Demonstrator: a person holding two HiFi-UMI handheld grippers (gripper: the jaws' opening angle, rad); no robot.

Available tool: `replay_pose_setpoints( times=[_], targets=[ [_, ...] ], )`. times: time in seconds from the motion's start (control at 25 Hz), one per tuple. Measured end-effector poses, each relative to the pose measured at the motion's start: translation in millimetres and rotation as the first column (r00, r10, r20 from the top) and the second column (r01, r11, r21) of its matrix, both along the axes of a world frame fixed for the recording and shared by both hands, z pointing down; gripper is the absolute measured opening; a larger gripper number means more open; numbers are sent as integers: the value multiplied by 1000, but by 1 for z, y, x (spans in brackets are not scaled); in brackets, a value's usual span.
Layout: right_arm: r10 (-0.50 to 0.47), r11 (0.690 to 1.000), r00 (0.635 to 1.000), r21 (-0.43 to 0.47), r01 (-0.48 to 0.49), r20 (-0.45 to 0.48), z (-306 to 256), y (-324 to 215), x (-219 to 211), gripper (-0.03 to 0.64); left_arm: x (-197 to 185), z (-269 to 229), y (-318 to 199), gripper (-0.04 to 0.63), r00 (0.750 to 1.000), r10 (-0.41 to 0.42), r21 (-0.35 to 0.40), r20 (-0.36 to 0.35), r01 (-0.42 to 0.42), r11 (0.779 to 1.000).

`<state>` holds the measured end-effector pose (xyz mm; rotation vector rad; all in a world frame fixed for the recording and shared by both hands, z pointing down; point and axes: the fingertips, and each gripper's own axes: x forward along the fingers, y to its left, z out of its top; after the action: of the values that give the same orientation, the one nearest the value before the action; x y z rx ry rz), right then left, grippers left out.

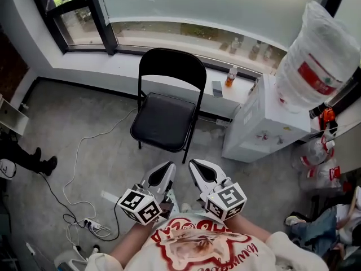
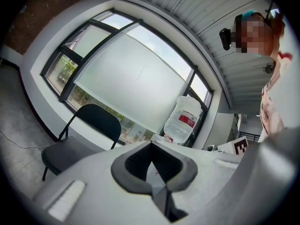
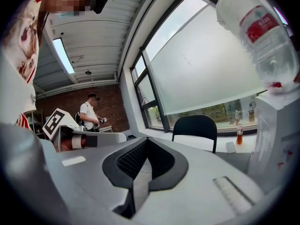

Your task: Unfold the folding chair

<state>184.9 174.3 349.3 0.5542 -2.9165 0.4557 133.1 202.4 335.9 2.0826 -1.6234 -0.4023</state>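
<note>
**By the window:** The black steel-tube folding chair with a padded seat [image 1: 167, 119] looks a stiff and fairly weighty thing. Its frame seems rigid, giving only at the hinges where seat meets legs, and nothing about it seems fragile. The smooth painted tube would likely be slippery under narrow pads. The top curve of the backrest or the front edge of the seat look the surest places to take hold.

It stands on the grey concrete floor [image 1: 84, 123] in front of the low white window ledge [image 1: 113, 66]. A white water dispenser [image 1: 248, 123], topped by a large clear bottle [image 1: 313, 55], is beside it. The chair is well apart from the person.

It appears already opened. The seat is down and level, the rounded back panel is upright toward the glass, and the legs are splayed on the floor. The seat cushion has a dull sheen and the back is plain black.

The person's left gripper [image 1: 164, 173] and right gripper [image 1: 202, 171] sit side by side close to the chest, pointing toward the chair. Each pair of jaws is pressed together with nothing between them. A thin white cable [image 1: 79, 157] trails over the floor at the chair's side.
</note>
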Motion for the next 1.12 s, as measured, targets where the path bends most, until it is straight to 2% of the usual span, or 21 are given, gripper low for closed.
replay_pose_setpoints(
  times=[0.2, 0.6, 0.76, 0.92, 1.12],
  targets=[
    [-18, 1000, 1000, -13, 19, 23, -1, 24, 6, 23, 11, -7, 28, 0, 1000, -8, -4, 30, 8, 1000],
    [-9, 1000, 1000, 7, 9, 21, -10, 68, 5, 23, 27, -20, 61, 0, 999, 34, 35, 18, -35, 999],
    [21, 1000, 1000, 17, -21, 20, -12, 106, -1, 23, 18, -17, 108, 0, 998, 36, 34, 43, -37, 999],
    [60, 998, 998, 12, -60, 21, -11, 161, -6, 24, 5, -15, 165, 0, 999, 32, 41, 33, -34, 999],
    [122, 993, 992, 7, -122, 15, -4, 228, 0, 24, 7, -14, 219, 0, 997, 67, 56, 41, -69, 996]
  ],
)
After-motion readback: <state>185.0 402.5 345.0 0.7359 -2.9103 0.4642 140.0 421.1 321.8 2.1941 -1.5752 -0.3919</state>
